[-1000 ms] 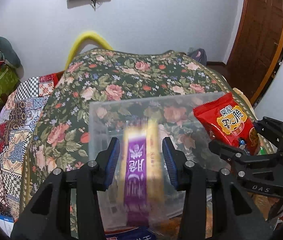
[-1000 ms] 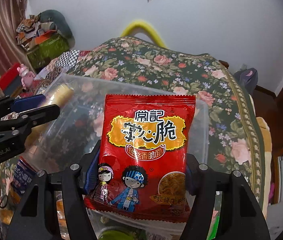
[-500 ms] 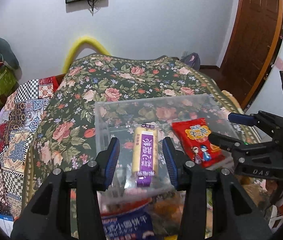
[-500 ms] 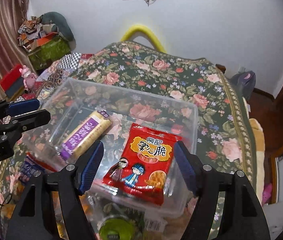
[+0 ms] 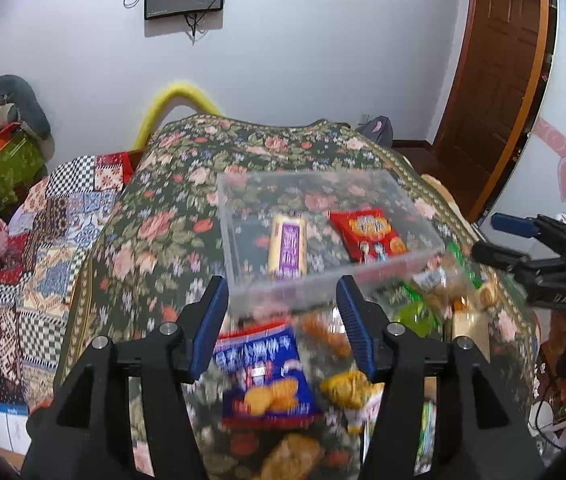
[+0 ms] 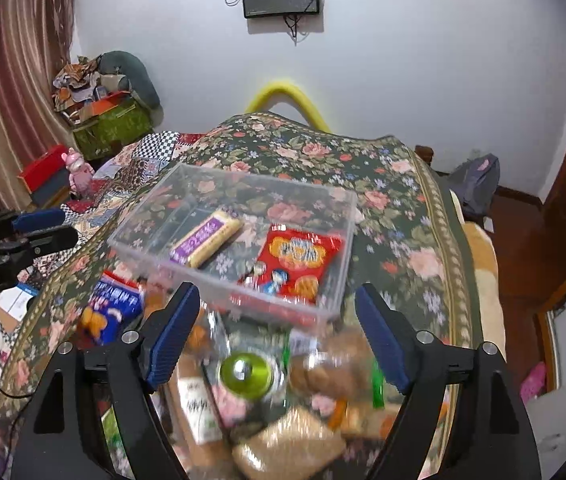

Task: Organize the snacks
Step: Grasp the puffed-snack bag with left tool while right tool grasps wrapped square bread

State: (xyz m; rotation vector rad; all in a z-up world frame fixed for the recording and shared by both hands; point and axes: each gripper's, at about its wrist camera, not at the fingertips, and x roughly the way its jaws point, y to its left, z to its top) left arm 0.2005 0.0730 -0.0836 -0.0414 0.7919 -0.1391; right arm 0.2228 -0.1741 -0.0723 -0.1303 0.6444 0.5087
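Red packet [image 6: 297, 266], purple-striped yellow bar [image 6: 205, 241] — floral green cloth [image 6: 399, 216]

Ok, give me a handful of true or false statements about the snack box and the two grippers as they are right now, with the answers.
1. The clear box holds two snacks. True: a yellow and purple bar and a red packet.
2. The left gripper is clamped on the bar. False: nothing is between its jaws, which are opening; the bar lies in the box.
3. The red packet lies to the right of the bar in both views. True.
4. The right gripper holds the red packet. False: its jaws are empty and opening.
5. A blue packet lies inside the box. False: it lies on the flowered cloth outside it, on the near side.
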